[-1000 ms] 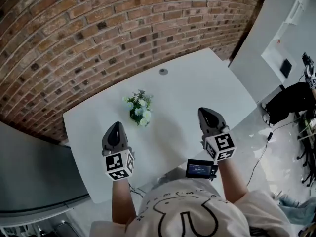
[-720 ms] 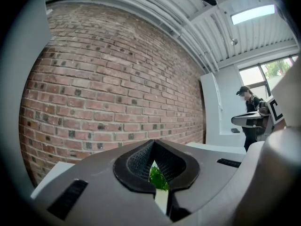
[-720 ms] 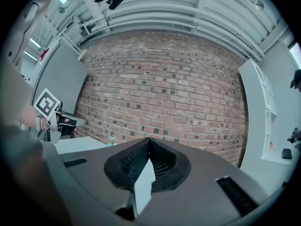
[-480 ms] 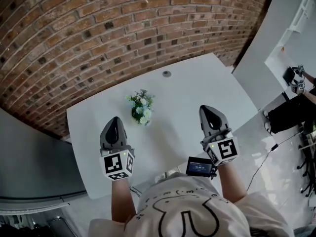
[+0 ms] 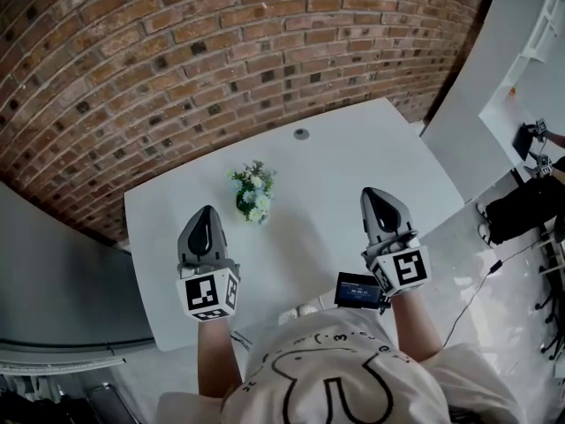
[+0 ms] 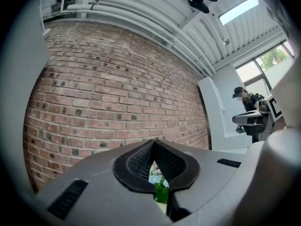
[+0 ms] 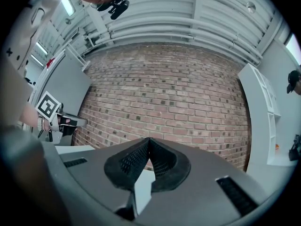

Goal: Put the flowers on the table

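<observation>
A small bunch of pale blue and white flowers [image 5: 252,192] in a dark green pot stands upright on the white table [image 5: 353,162], left of its middle. My left gripper [image 5: 206,218] hovers just in front of the pot, jaws shut and empty; the flowers [image 6: 159,185] show through the slit between its pads. My right gripper [image 5: 379,202] is over the table's right part, well clear of the flowers, jaws shut on nothing, as the right gripper view [image 7: 149,147] shows.
A brick wall [image 5: 177,78] runs behind the table. A round grey grommet [image 5: 302,134] sits near the table's far edge. A small screen device [image 5: 358,290] hangs by my right wrist. White cabinets [image 5: 503,78] and another person stand at the right.
The view has shifted slightly; both grippers hold nearly the same place in front of the flowers. The flowers have not moved.
</observation>
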Demonstrator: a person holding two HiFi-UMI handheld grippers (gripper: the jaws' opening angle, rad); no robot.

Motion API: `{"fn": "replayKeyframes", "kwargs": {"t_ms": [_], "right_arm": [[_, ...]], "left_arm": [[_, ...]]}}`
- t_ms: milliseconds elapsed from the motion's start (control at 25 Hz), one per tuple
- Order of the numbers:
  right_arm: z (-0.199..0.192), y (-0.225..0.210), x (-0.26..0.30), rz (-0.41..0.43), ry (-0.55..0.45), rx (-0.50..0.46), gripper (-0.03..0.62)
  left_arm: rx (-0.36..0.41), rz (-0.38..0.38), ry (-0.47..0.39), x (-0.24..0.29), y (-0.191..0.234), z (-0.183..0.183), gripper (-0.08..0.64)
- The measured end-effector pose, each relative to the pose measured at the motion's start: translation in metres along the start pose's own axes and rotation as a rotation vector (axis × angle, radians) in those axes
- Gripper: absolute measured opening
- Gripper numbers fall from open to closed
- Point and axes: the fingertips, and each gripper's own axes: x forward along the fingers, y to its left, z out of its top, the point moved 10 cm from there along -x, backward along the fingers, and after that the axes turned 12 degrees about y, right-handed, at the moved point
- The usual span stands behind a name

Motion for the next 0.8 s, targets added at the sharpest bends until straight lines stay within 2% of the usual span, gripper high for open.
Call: {"fn": "replayKeyframes", "kwargs": {"t_ms": [480,800], "right_arm": [[-0.005,-0.001,-0.004,0.003,0.055,-0.001,0.017],[0.0,-0.001,-0.001,0.014,0.064,-0.018,0.017]], "left_arm": [[0.043,-0.036,0.0,0.003,-0.001,0.01,0.011],[0.025,-0.032,-0.001,0.002,0.002,0.012,0.011]]}}
